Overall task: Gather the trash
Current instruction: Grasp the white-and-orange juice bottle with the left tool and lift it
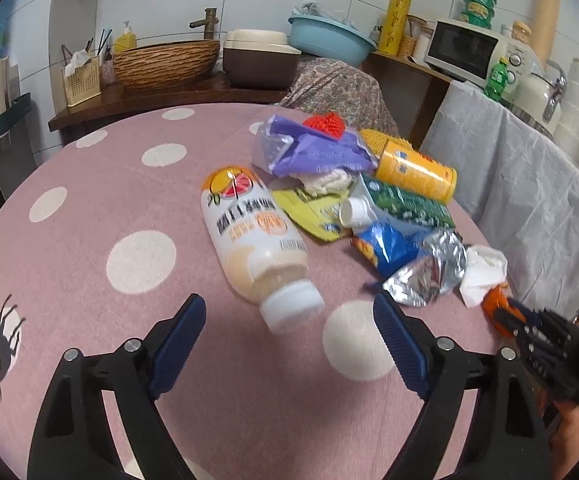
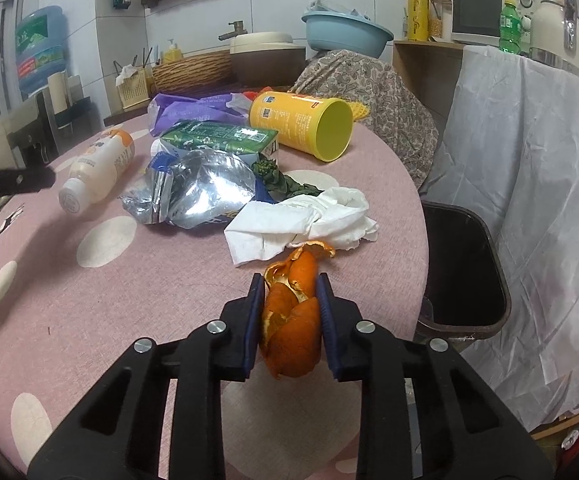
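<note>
One orange peel (image 2: pixel 291 316) in right tool (image 2: pixel 289 300) — left tool (image 1: pixel 287 320) wide, empty — one bottle (image 1: pixel 249 236).

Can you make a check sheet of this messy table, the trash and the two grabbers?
Surface: round pink tablecloth with white dots.
Job's things: orange peel; white plastic drink bottle lying down; yellow tube can on its side; crumpled silver foil bag; white tissue; green carton; purple bag.
Clutter: nothing seen beyond the trash.
Grippers: left gripper open, empty, near bottle cap; right gripper fingers pinch the peel.
Cables: nothing seen.
Surroundings: dark bin beside table; microwave.
</note>
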Action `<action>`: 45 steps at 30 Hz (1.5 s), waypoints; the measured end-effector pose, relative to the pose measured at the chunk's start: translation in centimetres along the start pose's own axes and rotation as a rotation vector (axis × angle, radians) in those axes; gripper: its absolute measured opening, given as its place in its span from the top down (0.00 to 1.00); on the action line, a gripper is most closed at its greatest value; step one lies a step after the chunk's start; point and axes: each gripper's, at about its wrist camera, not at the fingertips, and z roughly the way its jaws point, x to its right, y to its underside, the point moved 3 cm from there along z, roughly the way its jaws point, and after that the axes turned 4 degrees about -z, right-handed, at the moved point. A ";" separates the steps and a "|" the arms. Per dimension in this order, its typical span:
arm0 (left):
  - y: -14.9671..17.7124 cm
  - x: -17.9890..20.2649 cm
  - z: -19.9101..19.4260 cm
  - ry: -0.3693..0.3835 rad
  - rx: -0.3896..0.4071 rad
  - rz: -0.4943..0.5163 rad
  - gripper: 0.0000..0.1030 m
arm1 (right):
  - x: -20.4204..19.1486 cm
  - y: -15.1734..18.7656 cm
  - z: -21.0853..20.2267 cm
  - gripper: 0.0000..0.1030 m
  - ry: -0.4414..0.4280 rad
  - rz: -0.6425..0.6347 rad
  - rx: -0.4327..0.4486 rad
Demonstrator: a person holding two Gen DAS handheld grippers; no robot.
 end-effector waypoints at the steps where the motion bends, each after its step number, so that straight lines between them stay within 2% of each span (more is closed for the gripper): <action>1: -0.4 -0.1 0.2 -0.003 -0.005 -0.009 0.19 | 0.0 0.1 -0.1 0.76 -0.003 0.002 0.004; 4: -1.7 -0.4 1.2 0.002 -0.042 -0.033 0.22 | -0.1 0.2 -0.4 0.77 0.001 -0.007 0.011; 10: -3.7 -1.6 3.6 -0.047 -0.116 -0.093 0.28 | -0.5 0.1 -1.1 0.77 0.011 -0.036 0.031; 14: -4.5 -2.5 5.4 -0.049 -0.181 -0.136 0.28 | -0.8 0.0 -1.3 0.77 0.014 -0.053 0.038; 17: -5.1 -2.7 7.1 -0.067 -0.226 -0.142 0.28 | -0.8 0.0 -1.2 0.77 0.012 -0.055 0.037; 22: -5.6 -2.8 9.1 -0.086 -0.279 -0.134 0.34 | -0.9 0.1 -1.4 0.77 0.007 -0.053 0.043; 25: -5.8 -2.8 9.5 -0.094 -0.278 -0.132 0.39 | -0.9 0.1 -1.4 0.77 0.007 -0.051 0.044; 36: -5.5 -3.5 8.1 -0.051 -0.226 -0.151 0.40 | -0.9 0.3 -1.6 0.77 -0.001 -0.048 0.047; 45: -3.0 -3.0 1.8 0.015 -0.065 -0.102 0.40 | -0.9 0.5 -2.4 0.77 -0.052 -0.017 0.066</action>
